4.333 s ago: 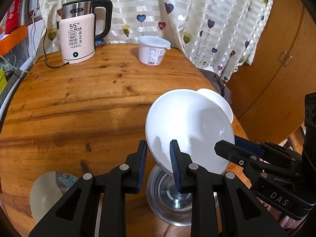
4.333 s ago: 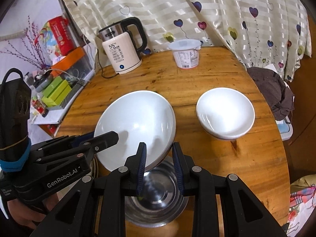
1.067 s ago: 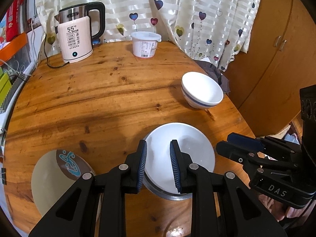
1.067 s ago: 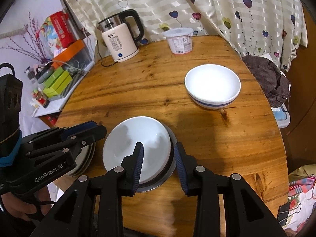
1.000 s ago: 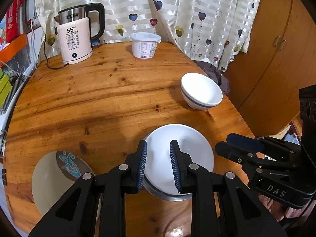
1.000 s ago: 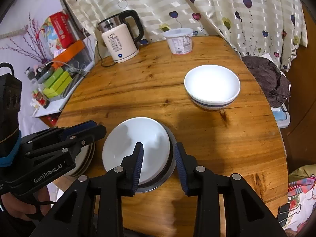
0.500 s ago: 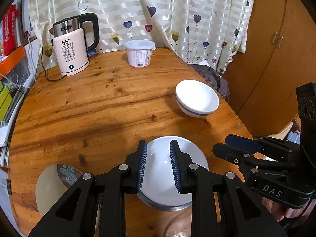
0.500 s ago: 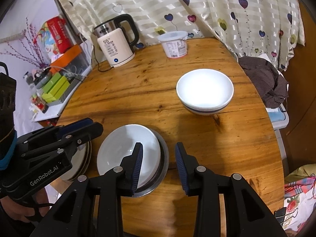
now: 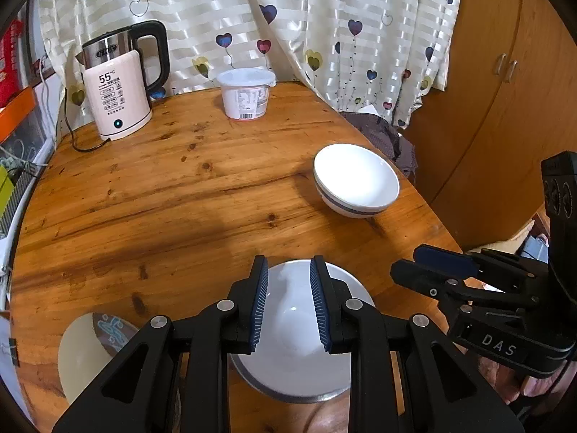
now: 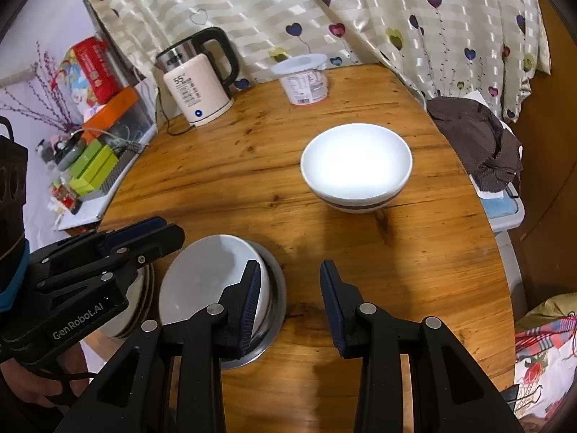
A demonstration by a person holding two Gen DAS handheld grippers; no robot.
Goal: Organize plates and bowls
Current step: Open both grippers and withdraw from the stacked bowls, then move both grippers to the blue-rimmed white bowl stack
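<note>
Since half a second ago the right gripper (image 10: 290,303) has spread its jaws wider and now holds nothing, hanging over bare wood at lower centre of its view. One round wooden table (image 9: 162,187) fills both views. One kettle (image 9: 117,83) stands upper left, one lidded white tub (image 9: 246,93) at upper centre. Bowls — three: a blue-banded bowl (image 10: 357,167) alone at centre right, and a white bowl (image 10: 209,281) nested in a steel bowl (image 10: 276,288) at lower centre. Plates sit in one stack (image 9: 92,353) at lower left; the count is hard to tell, as the gripper bodies cover most of it. The left gripper (image 9: 288,306) hovers above the white bowl, jaws parted, clamping nothing — its fingers hide part of that bowl's rim.
</note>
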